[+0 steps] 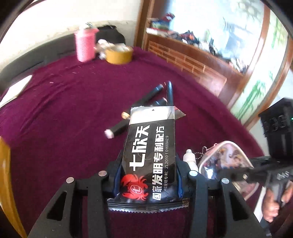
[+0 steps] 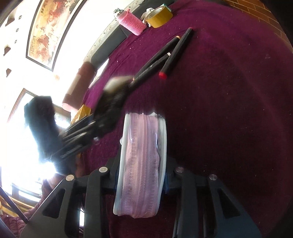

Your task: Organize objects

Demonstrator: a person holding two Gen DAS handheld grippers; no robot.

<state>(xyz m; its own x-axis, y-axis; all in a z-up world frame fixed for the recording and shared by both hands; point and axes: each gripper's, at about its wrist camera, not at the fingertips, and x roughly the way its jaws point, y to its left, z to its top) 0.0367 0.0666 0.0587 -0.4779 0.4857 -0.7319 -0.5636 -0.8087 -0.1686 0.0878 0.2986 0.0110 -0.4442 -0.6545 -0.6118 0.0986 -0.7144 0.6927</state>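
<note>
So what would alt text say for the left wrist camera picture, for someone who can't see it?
The left claw grips a black sachet with white Chinese lettering and a red crab logo, above a purple tablecloth. Black markers lie beyond it; a pink knitted cup and a yellow tape roll stand at the far edge. A clear pink pouch and a small white bottle appear at right.

Pretty lived-in room. The table's covered with a deep purple cloth (image 1: 73,102) that has bits of lint on it. Behind it is a plain white wall (image 1: 60,16) with a dark sofa back (image 1: 55,47) running along the bottom. Off to the right there's a wooden cabinet (image 1: 194,62) with a cluttered top. A big framed painting (image 2: 49,31) hangs up high, and the window (image 2: 20,146) is totally blown out with sunlight.
</note>
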